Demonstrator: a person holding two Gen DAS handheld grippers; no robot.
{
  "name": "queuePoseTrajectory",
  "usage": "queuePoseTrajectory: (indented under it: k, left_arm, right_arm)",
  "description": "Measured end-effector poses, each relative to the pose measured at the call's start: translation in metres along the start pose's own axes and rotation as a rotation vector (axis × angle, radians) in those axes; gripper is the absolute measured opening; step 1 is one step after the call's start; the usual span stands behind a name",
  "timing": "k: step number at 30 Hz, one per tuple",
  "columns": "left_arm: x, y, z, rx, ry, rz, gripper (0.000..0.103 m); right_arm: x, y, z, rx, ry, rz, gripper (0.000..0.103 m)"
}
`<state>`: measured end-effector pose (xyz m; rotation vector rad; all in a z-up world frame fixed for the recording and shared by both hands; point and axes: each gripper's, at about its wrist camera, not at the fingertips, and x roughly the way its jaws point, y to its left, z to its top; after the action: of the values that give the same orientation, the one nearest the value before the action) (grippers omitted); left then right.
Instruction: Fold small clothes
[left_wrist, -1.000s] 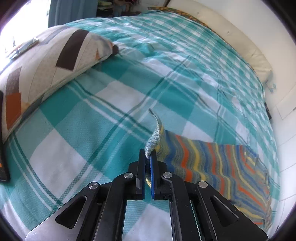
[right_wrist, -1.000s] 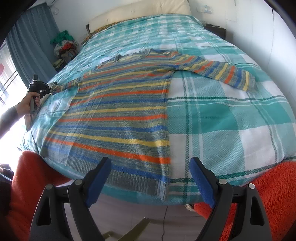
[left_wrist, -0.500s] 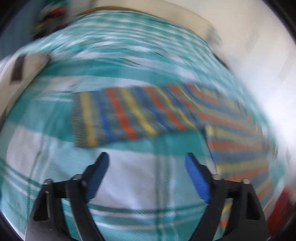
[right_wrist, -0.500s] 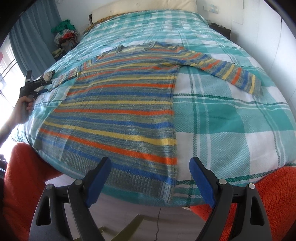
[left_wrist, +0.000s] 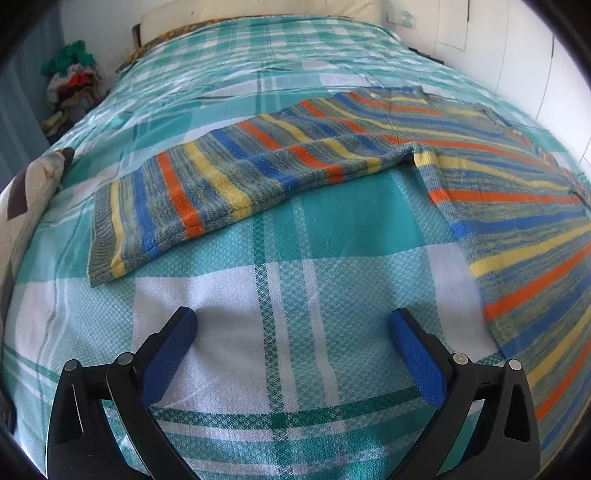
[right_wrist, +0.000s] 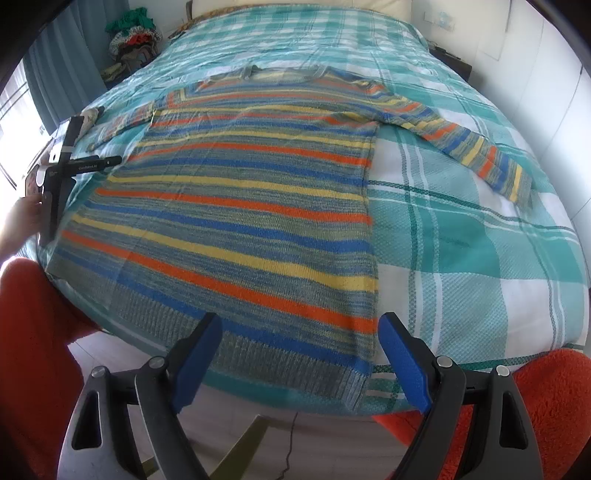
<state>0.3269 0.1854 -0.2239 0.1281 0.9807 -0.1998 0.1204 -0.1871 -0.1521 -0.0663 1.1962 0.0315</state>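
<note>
Between the blue pads of the left gripper (left_wrist: 291, 354), low in the left wrist view, lies only bare bedspread (left_wrist: 229, 343); its jaws have just been opening and now stand wide apart with nothing in them. Above them, across the middle of the frame, the left sleeve (left_wrist: 207, 192) lies flat and angled, its ribbed cuff at the left, clear of the pads. At the bottom of the right wrist view the right gripper (right_wrist: 301, 354) hangs with jaws apart too, holding nothing, over the hem corner at the lower centre. The striped sweater (right_wrist: 251, 206) is spread face up over the bed, body central, right sleeve (right_wrist: 476, 147) slanting to the right.

The spreading looks done, so the first fold seems next. It would go best with each sleeve taken near the cuff and laid across the chest, seams kept straight.

The knit is soft and loosely ribbed at hem and cuffs, striped orange, yellow and blue; it will likely stretch and sag if lifted by one point. The checked cover is a textured weave, probably grippy enough to hold the cloth.
</note>
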Motion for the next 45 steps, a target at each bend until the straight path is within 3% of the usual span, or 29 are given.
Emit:
queuePoseTrajectory:
  k: [15, 30, 45]
  left_arm:
    - [0.002, 0.001, 0.000, -0.003, 0.002, -0.003, 0.103]
    - [0.001, 0.000, 0.000, -0.002, 0.001, 0.001, 0.103]
    - [0.002, -0.004, 0.000, 0.008, -0.013, 0.018, 0.103]
  right_arm:
    - [0.006, 0.022, 0.003, -0.052, 0.051, -0.044, 0.086]
    - [-0.005, 0.013, 0.003, -0.019, -0.028, 0.011, 0.086]
    - [-0.025, -0.030, -0.011, 0.137, -0.124, 0.067, 0.086]
